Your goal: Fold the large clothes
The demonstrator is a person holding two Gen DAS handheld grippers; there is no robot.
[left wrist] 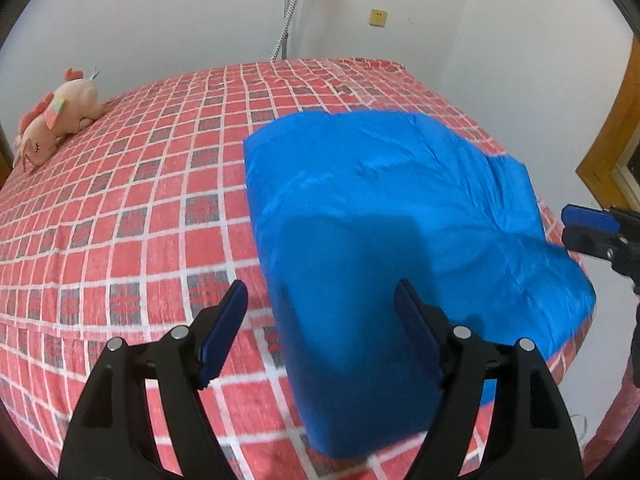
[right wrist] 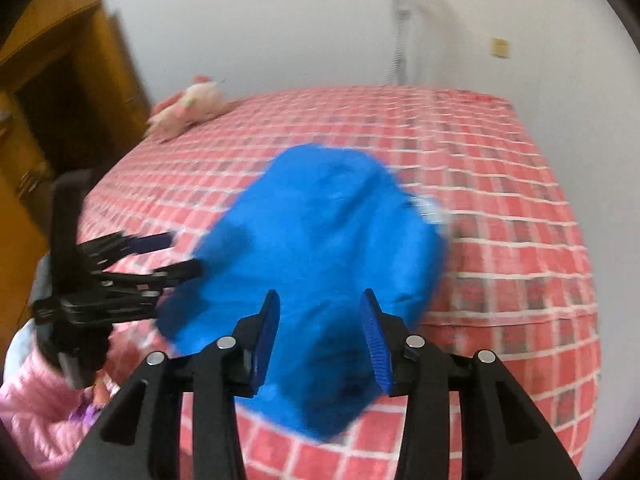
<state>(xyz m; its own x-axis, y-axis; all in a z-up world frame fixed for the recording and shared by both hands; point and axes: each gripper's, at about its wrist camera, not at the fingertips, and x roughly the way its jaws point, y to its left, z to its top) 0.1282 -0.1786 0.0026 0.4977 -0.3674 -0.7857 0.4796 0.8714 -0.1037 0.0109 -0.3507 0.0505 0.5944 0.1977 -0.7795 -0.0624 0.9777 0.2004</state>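
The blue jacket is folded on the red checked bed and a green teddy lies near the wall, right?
Not quite. The soft toy near the wall is pink, not green, as the left wrist view shows. The rest holds: the blue jacket lies folded on the red checked bed.

The place was a bedroom in a home. A bed [left wrist: 120,208] with a red checked sheet filled most of the room, and a pink plush toy [left wrist: 56,120] lay at its far edge. Plain white walls [left wrist: 180,12] carried a yellowed wall socket [left wrist: 377,17], and a wooden door frame [left wrist: 612,136] stood to one side.
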